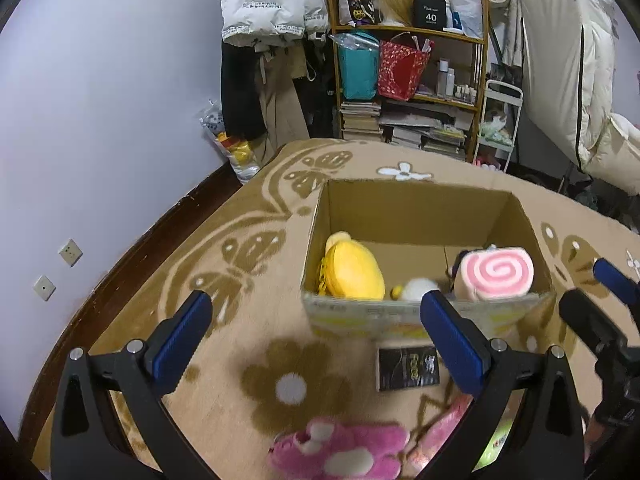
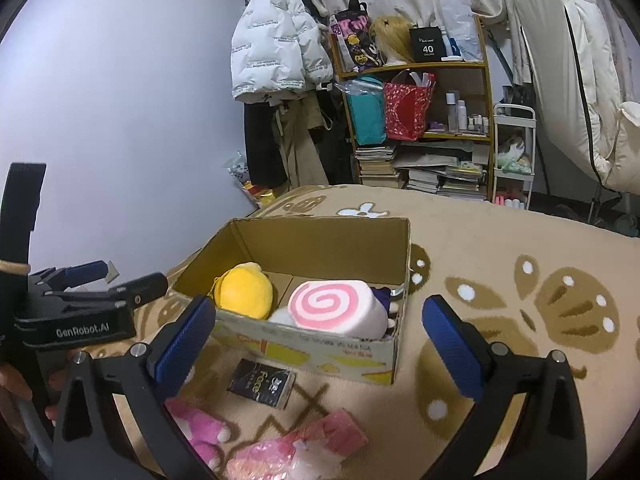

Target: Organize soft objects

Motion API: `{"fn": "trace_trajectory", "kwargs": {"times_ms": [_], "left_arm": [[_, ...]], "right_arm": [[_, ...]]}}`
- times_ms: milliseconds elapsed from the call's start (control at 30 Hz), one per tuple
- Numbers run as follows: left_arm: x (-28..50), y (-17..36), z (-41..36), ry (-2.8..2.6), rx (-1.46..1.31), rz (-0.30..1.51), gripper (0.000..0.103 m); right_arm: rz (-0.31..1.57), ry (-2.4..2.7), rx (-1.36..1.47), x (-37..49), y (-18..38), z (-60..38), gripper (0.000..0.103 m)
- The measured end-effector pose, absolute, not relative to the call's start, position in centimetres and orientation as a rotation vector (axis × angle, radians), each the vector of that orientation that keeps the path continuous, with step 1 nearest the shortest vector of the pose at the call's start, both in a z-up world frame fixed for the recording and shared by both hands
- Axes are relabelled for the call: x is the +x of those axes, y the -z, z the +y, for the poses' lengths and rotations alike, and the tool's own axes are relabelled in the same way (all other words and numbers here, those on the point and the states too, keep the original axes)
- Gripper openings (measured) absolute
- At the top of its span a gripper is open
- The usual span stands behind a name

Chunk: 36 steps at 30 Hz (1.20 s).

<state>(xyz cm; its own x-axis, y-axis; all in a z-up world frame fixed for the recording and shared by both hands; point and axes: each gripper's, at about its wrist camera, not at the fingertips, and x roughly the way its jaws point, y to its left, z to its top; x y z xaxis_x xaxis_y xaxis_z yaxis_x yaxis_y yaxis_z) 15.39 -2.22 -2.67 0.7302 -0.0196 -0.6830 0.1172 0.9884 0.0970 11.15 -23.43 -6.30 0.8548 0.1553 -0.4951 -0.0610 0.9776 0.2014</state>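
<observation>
I have my left gripper [image 1: 316, 338] spread fully wide with nothing between its blue pads, and my right gripper [image 2: 320, 344] equally wide and empty. Just ahead of both stands the open brown cardboard box [image 2: 320, 236], holding a round yellow plush [image 1: 352, 268] and a pink-swirl roll cushion [image 2: 340, 308]. Beneath the left gripper lies a fuzzy pink-and-white plush [image 1: 344, 452] on the tan flowered carpet [image 2: 500, 248].
</observation>
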Motion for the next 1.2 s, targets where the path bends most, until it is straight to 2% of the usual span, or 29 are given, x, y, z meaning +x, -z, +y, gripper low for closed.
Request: {"fn": "trace_trajectory", "kwargs": {"times_ms": [367, 900, 1200], "left_arm": [[12.2, 4.1, -0.1, 0.057, 0.082, 0.852, 0.103], [11.7, 7.7, 1.8, 0.047, 0.012, 0.992, 0.103], [12.2, 9.8, 1.3, 0.071, 0.007, 1.078, 0.103]], "right_arm": [[0.579, -0.129, 0.181, 8.2, 5.7, -23.1, 0.103], [0.789, -0.117, 0.223, 6.0, 9.5, -22.1, 0.103], [0.927, -0.117, 0.209, 6.3, 12.4, -21.3, 0.093]]}}
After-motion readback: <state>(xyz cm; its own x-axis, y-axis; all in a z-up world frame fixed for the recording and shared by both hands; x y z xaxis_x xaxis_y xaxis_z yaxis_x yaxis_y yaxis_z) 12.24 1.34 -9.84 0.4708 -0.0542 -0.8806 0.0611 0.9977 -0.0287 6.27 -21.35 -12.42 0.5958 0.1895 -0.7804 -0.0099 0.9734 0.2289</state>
